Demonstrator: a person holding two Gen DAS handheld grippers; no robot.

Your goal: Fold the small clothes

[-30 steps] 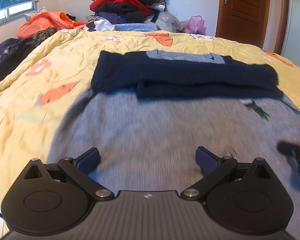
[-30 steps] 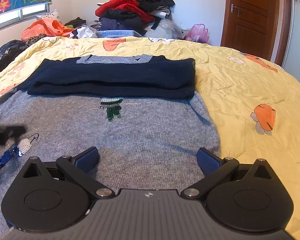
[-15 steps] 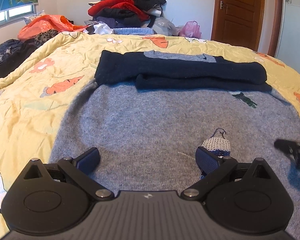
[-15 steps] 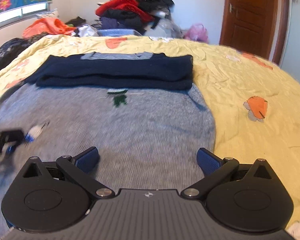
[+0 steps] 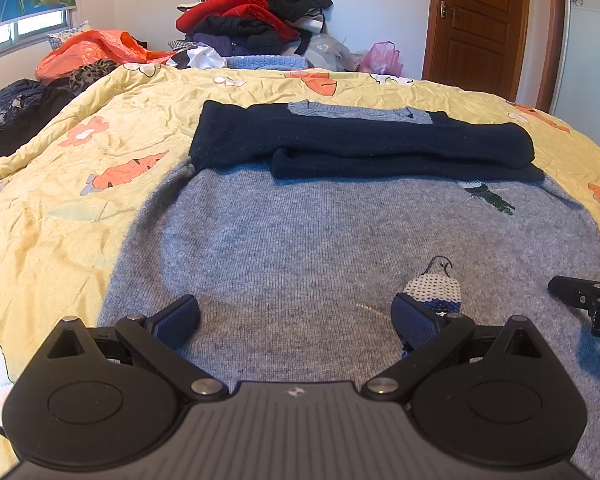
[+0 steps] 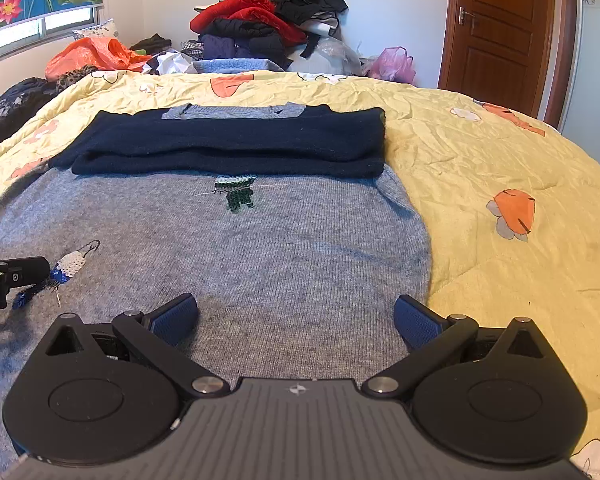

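Both the left gripper [image 5: 296, 318] and right gripper [image 6: 296, 316] hung with jaws wide and empty over the near hem of the grey sweater [image 5: 320, 240], which stretched away toward its folded navy sleeves [image 6: 228, 144], each gripper equally near.

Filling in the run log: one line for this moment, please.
left gripper open, empty | right gripper open, empty | grey sweater flat, navy sleeves folded across

Fuzzy grey knit sweater [image 5: 300, 248] lies on a crinkled matt cotton quilt [image 5: 60, 208].
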